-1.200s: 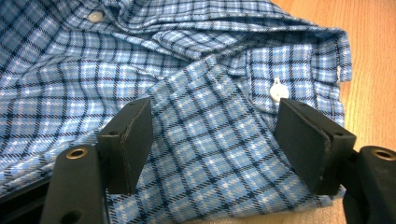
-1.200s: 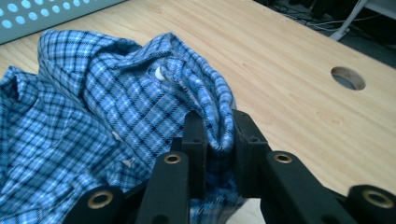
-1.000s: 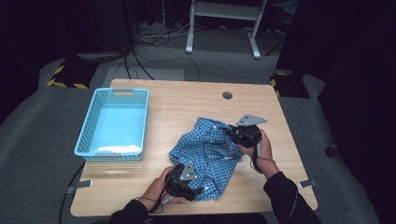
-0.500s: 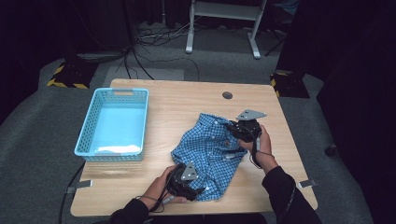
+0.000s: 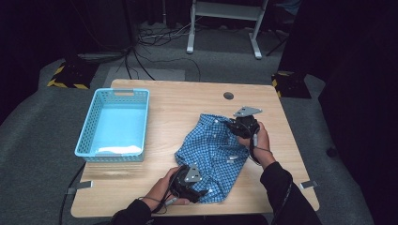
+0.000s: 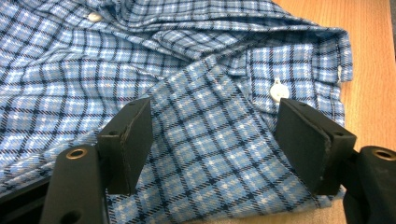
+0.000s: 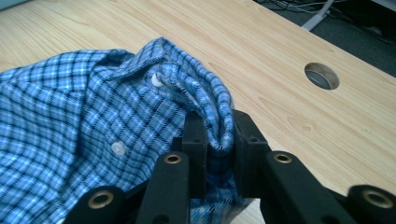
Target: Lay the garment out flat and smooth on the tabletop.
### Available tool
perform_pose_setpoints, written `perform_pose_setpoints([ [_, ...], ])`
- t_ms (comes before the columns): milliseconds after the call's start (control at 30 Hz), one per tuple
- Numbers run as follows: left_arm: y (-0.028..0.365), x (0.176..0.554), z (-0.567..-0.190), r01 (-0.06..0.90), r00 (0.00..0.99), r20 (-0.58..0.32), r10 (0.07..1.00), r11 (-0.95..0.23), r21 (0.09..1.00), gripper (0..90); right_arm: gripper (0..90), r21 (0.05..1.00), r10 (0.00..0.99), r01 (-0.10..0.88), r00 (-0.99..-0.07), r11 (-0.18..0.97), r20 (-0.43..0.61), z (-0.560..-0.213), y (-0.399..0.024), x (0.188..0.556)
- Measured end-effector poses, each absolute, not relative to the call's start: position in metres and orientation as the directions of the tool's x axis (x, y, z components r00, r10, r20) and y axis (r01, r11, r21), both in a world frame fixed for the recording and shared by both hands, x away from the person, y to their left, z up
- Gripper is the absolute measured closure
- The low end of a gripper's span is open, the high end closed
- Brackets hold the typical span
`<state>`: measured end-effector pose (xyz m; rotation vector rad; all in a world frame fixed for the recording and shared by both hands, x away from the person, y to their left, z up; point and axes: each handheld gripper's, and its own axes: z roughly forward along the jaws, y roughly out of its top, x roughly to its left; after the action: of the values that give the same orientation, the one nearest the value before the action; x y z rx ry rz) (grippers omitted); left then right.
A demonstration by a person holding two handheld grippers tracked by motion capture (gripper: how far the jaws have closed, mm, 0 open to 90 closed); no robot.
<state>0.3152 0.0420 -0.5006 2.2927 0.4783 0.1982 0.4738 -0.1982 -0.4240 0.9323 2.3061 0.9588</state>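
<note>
- Left gripper (image 5: 199, 191), near the worktop's (image 5: 187, 101) front edge at 6 o'clock: fingers (image 6: 128, 140) spread wide, standing either side of a flat flap of the shirt (image 5: 213, 154) without pressing it; cloth lies between them.
- Shirt: a crumpled blue check heap right of centre, its near hem reaching almost to the front edge, its right side well short of the 3 o'clock edge.
- Right gripper (image 5: 233, 125), at the shirt's far right corner, about 2 o'clock from the left one: fingers (image 7: 194, 135) drawn close, pinching a raised fold of shirt near a white button (image 7: 156, 80).
- Bare wood runs beyond that fold out to a round hole (image 5: 228, 95) near the far edge at 12 o'clock.
- Basket (image 5: 89, 133), light blue, at 9 o'clock along the left edge, well apart from the shirt; a broad open strip of wood lies between them.
- Past the far edge: grey floor (image 5: 225, 65), cables and a white frame (image 5: 223, 23).
</note>
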Motion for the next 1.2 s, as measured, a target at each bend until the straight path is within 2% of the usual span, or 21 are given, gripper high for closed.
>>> perform_pose_setpoints([
  [533,0.041,0.311,-0.499,0.264,0.926,0.001,0.376,-0.652,0.71,28.9,77.9,0.696,0.755,0.463,-0.632,0.55,-0.176,-0.439,-0.2,0.489],
  [833,0.042,0.311,-0.5,0.267,0.927,-0.009,0.375,-0.644,0.717,28.8,77.9,0.67,0.775,0.514,-0.615,0.536,-0.147,-0.454,-0.199,0.498],
  [1200,0.042,0.312,-0.5,0.263,0.929,-0.009,0.369,-0.643,0.719,28.7,77.7,0.638,0.778,0.529,-0.601,0.559,-0.182,-0.465,-0.192,0.505],
])
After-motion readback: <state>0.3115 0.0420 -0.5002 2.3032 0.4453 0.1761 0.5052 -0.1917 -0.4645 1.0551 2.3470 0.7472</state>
